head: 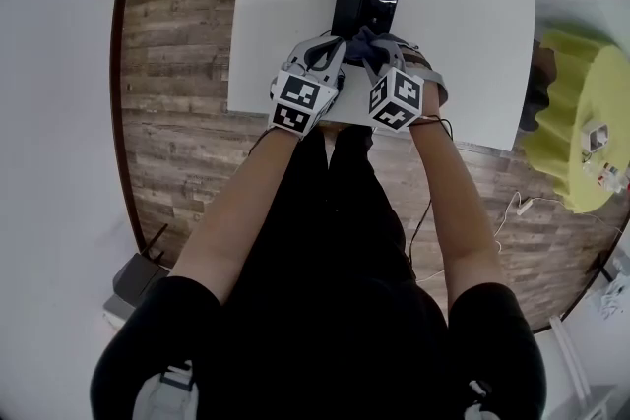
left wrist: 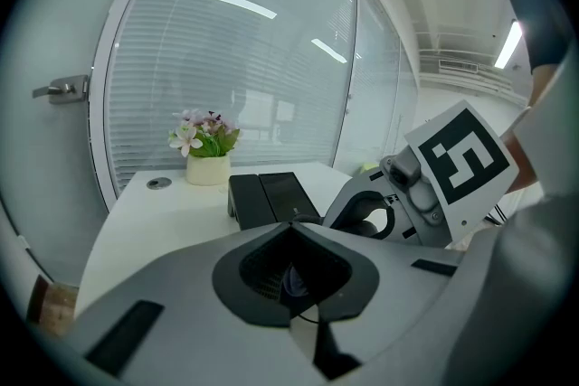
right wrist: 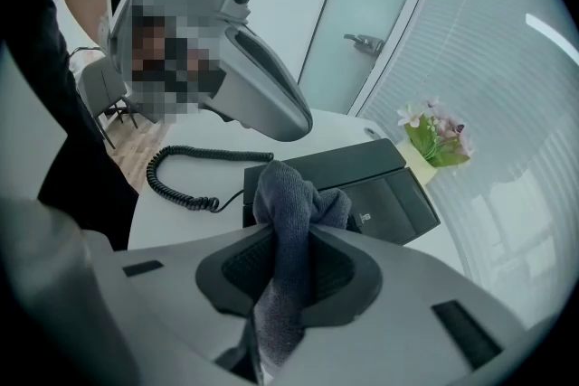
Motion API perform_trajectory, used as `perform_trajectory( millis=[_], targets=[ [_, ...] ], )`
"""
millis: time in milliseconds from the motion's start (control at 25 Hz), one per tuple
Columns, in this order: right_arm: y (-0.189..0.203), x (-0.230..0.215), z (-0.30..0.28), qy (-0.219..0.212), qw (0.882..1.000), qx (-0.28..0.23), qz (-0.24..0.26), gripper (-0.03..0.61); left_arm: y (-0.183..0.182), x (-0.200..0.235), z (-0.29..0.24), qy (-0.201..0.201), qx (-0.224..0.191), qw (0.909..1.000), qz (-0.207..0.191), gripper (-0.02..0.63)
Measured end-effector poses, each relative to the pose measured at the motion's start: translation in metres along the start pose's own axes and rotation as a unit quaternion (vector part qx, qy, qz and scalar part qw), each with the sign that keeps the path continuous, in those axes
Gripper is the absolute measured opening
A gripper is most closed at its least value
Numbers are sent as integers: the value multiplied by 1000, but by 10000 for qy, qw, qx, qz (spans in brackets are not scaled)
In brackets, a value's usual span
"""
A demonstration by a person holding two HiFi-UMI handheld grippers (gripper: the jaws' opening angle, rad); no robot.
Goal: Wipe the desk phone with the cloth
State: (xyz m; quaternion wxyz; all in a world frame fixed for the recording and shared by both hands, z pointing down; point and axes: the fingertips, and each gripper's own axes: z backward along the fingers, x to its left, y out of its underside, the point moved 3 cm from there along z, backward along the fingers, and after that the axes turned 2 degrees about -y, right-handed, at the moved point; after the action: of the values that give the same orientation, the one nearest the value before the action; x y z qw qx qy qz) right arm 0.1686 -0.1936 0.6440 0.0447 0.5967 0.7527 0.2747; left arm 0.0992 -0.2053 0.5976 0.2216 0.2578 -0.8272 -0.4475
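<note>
Cloth clamped, phone just ahead.
My right gripper pinches the cloth; left gripper jaws meet. I'd sweep it flat across the desk phone, mid-frame.

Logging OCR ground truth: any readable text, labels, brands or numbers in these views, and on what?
No text can be read in any view.
desk phone: a small pale logo on its front panel, too small to read.
left gripper and right gripper: cubes carry black-and-white square marker patterns only, no words.

Black short sleeves; grey left gripper, grey right gripper.
</note>
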Motion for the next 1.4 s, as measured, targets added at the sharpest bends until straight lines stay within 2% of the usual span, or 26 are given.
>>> perform_trajectory(
  millis=[520,920,1120,1400],
  targets=[
    [5,28,-4,-202,9991,316,-206,91,7,-10,16,277,136,9995,-85,11],
    [-3,38,2,-288,9976,615,-161,92,-1,-5,42,457,121,9988,-133,11],
    [-24,35,22,-87,9981,562,-239,92,-11,4,55,542,-1,9982,-246,11],
    [-52,10,44,455,9975,436,-327,92,-35,28,65,574,-282,9975,-288,11]
  ],
)
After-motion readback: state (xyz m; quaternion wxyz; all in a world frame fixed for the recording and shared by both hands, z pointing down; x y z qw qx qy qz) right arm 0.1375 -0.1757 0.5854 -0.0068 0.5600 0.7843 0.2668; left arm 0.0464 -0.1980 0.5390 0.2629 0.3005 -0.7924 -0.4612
